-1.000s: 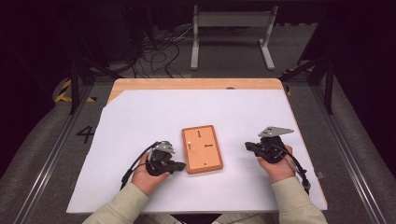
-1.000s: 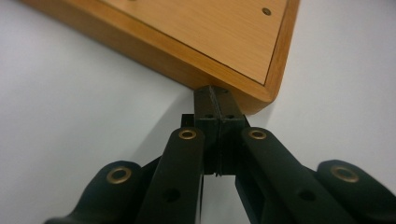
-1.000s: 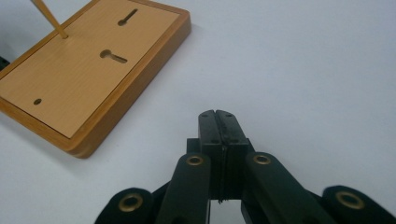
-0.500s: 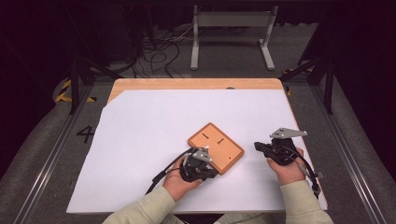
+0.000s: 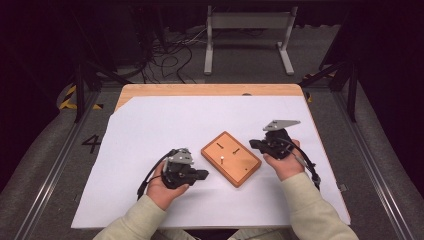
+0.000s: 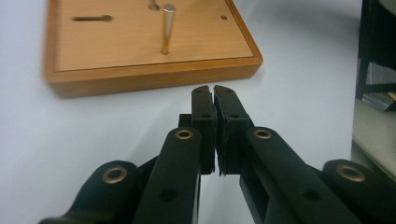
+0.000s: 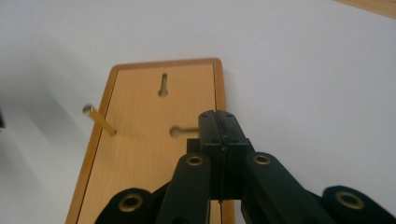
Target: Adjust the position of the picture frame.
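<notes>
Half a second earlier our left gripper (image 5: 201, 174) was touching the wooden board (image 5: 231, 158); now it had drawn back towards the bench's near edge, jaws closed on nothing. The board lay skewed on the white sheet (image 5: 150, 130) near the bench's middle (a second ago it sat square), its brass pin (image 6: 167, 27) upright. Our right gripper (image 5: 254, 144) hovered just beside the board's right edge, jaws also closed and empty. We judged the turning done.

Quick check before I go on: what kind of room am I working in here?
Probably a lab or recording rig, not a home: a paper-covered table, loose cables on grey floor, a metal stand, and floor rails beside the table.
</notes>
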A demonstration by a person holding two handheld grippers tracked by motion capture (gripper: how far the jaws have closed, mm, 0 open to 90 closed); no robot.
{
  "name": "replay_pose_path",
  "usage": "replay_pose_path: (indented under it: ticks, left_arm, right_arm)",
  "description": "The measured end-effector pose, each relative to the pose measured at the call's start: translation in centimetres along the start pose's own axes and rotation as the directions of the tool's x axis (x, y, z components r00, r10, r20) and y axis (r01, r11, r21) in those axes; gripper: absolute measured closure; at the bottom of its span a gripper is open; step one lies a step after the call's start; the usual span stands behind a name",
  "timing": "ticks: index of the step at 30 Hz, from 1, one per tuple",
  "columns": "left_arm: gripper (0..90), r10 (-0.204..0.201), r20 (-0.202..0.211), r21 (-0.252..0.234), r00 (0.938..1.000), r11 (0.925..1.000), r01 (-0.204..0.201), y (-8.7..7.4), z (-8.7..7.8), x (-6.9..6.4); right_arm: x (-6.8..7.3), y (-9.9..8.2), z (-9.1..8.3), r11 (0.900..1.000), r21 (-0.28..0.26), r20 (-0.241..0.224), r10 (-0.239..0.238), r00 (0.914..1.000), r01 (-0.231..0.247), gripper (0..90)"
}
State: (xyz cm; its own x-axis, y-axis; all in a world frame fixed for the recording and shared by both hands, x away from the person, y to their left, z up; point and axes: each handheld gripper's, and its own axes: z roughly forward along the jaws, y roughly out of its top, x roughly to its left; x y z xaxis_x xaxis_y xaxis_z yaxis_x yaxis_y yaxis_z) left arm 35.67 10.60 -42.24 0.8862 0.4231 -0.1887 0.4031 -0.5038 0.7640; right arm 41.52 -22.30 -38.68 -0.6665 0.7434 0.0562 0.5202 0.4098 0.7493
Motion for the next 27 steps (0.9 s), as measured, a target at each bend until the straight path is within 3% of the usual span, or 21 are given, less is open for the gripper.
replay_pose_path:
  ticks: [2,9,13,17,20,23,25,27]
  left_arm:
    - [86.8,-0.009,-0.017,-0.020,0.9998,0.9998,0.009,-0.8,-1.4,0.2]
    - [86.4,-0.063,-0.087,-0.069,0.9942,0.9959,0.057,-3.1,-4.7,1.1]
    - [86.1,-0.081,-0.104,-0.083,0.9913,0.9939,0.072,-3.8,-5.6,1.2]
    - [86.2,-0.110,-0.120,-0.077,0.9867,0.9918,0.101,-4.6,-5.9,1.6]
    - [86.2,-0.128,-0.120,-0.085,0.9845,0.9894,0.118,-5.0,-6.2,2.0]
    - [86.6,-0.161,-0.105,-0.099,0.9814,0.9836,0.151,-5.3,-6.4,2.3]
    - [86.7,-0.172,-0.103,-0.101,0.9797,0.9816,0.162,-5.4,-6.4,2.4]
    - [86.8,-0.171,-0.105,-0.098,0.9796,0.9821,0.161,-5.5,-6.5,2.5]
  right_arm:
    - [0.0,1.5,1.4,0.9994,0.023,-0.009,-0.027,0.9996,0.027,90.0]
    - [-0.8,4.5,6.3,0.9912,0.126,0.026,-0.043,0.9987,0.040,90.0]
    - [-1.3,5.5,8.8,0.9833,0.180,0.055,-0.037,0.9978,0.027,90.0]
    - [-1.6,6.0,11.4,0.9665,0.255,0.097,-0.056,0.9937,0.029,90.0]
    - [-1.7,6.1,12.3,0.9583,0.285,0.078,-0.051,0.9957,0.027,90.0]
    - [-1.2,6.3,13.0,0.9474,0.314,0.085,-0.093,0.9920,0.062,90.0]
    - [-0.9,6.3,13.3,0.9474,0.313,0.056,-0.089,0.9945,0.067,90.0]
    - [0.0,6.5,13.7,0.9401,0.323,0.025,-0.125,0.9918,0.111,90.0]
